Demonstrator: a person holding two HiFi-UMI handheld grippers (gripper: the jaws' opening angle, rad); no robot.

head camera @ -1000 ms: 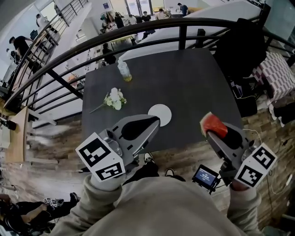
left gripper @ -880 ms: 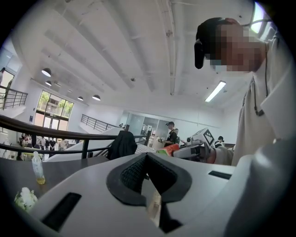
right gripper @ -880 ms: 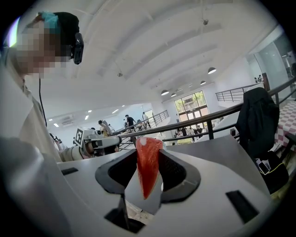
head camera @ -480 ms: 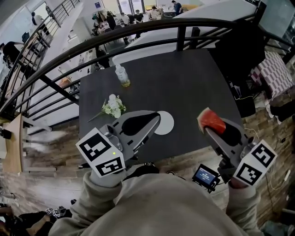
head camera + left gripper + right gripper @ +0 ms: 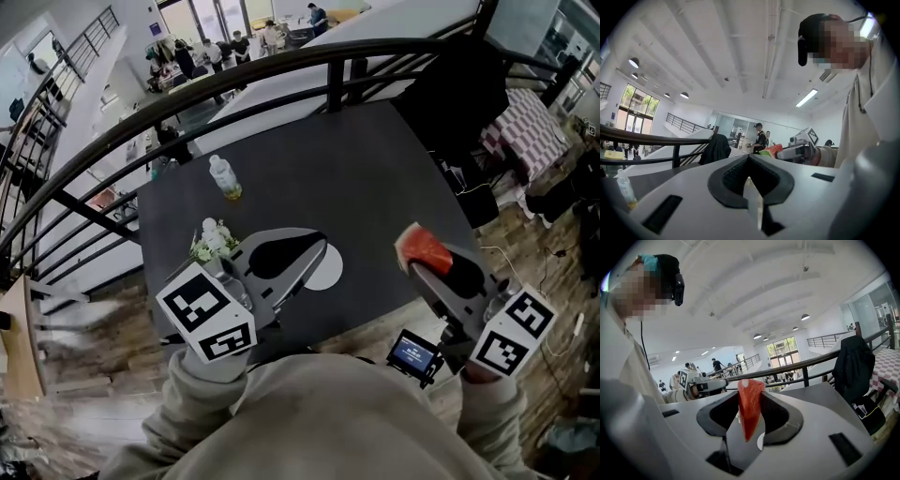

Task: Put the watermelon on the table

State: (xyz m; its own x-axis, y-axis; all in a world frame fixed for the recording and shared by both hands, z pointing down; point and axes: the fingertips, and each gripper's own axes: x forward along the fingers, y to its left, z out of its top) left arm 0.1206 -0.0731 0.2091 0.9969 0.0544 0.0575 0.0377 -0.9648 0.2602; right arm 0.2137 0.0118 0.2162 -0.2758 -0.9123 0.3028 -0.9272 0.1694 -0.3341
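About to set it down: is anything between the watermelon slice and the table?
Nothing visible. The watermelon slice, held in the right gripper's jaws, hangs over bare table near its right edge; the white disc, flowers and bottle lie to its left.

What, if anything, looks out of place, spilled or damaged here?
Nothing stands out. The bottle stands upright on the table, the flowers lie flat near it, and the watermelon slice sits intact, clamped in the right gripper.

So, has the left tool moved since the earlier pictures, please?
Yes: left tool has advanced across the dark table; its tip now overlaps the white round disc.
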